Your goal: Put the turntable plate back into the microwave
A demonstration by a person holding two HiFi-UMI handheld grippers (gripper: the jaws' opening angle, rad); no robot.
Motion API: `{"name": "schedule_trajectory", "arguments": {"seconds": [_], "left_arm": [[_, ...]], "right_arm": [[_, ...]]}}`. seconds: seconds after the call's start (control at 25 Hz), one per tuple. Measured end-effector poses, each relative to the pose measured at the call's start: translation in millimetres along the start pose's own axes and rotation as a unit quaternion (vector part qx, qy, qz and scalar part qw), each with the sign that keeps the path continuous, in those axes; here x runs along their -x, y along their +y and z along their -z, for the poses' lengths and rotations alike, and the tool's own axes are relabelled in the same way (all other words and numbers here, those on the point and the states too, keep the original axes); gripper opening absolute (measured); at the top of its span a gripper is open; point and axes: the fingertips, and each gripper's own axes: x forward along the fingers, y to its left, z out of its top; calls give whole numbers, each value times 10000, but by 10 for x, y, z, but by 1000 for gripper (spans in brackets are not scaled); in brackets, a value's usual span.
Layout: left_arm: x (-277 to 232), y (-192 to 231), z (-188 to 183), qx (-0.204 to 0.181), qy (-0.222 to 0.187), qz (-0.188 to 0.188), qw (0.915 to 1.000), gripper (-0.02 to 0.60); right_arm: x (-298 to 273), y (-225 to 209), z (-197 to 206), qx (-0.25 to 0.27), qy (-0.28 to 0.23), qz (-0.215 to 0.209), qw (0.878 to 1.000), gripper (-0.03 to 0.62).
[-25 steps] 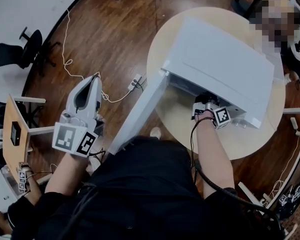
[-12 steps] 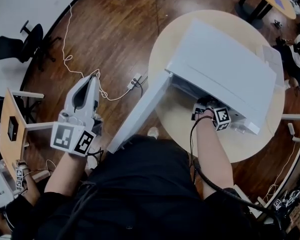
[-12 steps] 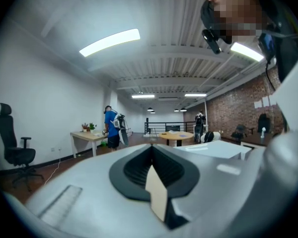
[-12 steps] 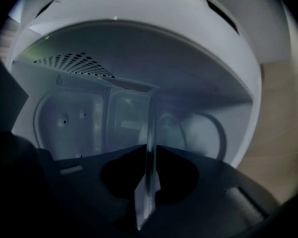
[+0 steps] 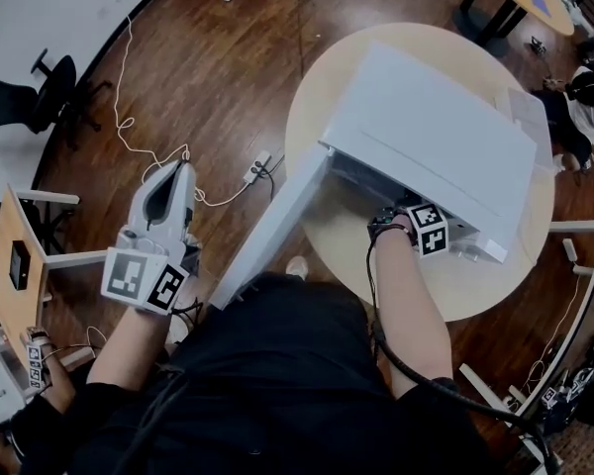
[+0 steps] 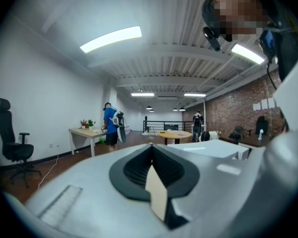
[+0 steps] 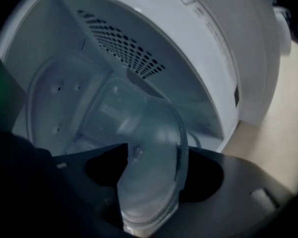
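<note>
1. The white box-shaped microwave [image 5: 436,127] stands on the round beige tabletop [image 5: 485,285]. Its white door [image 5: 272,221] is swung fully open toward the person.
2. The right gripper [image 7: 156,155] is at the mouth of the microwave and points into the pale cavity [image 7: 54,43]. In the head view only its marker cube and the forearm behind it show.
3. The round clear glass turntable plate [image 7: 149,133] is inside the cavity, in front of the perforated vent wall [image 7: 124,48]. It stands tilted rather than flat. Whether its lower rim rests on the cavity floor cannot be determined.
4. The 2 dark fingers [image 7: 102,167] of the right gripper have just been opening and now stand wide apart. The plate sits in the gap between them, and neither finger is seen to press on it.
5. The left gripper [image 5: 181,168] is held well apart from the tabletop, over the dark wooden floor [image 5: 228,67]. It points roughly level into the room.
6. The fingers [image 6: 156,192] of the left gripper are closed together with nothing between them.
7. A white power strip [image 5: 257,169] with a white cable lies on the floor near the tabletop edge.
</note>
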Motion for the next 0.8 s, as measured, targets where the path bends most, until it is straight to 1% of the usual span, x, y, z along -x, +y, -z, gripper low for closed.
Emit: {"name": "schedule_trajectory", "arguments": {"seconds": [0.04,0.24,0.32,0.44,0.52,0.6,0.68,0.76,0.8], "left_arm": [[5,1,2,3,-7,2,10000,8],[49,-10,16,-36,-40,42,10000,8],[72,-10,21,-56,-54,51,10000,8],[76,-15,35,6,-82,65,9999,8],[76,-64,28,15,-119,133,9998,8],[70,-140,-2,-4,-185,233,9996,8],[53,-228,-46,-1,-266,334,9991,8],[32,-349,-97,39,-336,440,9985,8],[20,-430,-124,65,-357,508,9980,8]], "right_arm": [[19,-26,-5,144,-39,139,9998,307],[116,-164,-63,473,-202,627,9967,309],[149,-197,-64,550,-192,685,9959,313],[167,-204,-30,477,-123,650,9967,313],[210,-185,-17,615,-87,598,9963,313],[300,-153,16,878,6,467,9950,313],[466,-104,110,1138,251,181,9930,313],[756,10,254,1486,632,-358,9862,313],[943,112,320,1794,821,-747,9775,313]]}}
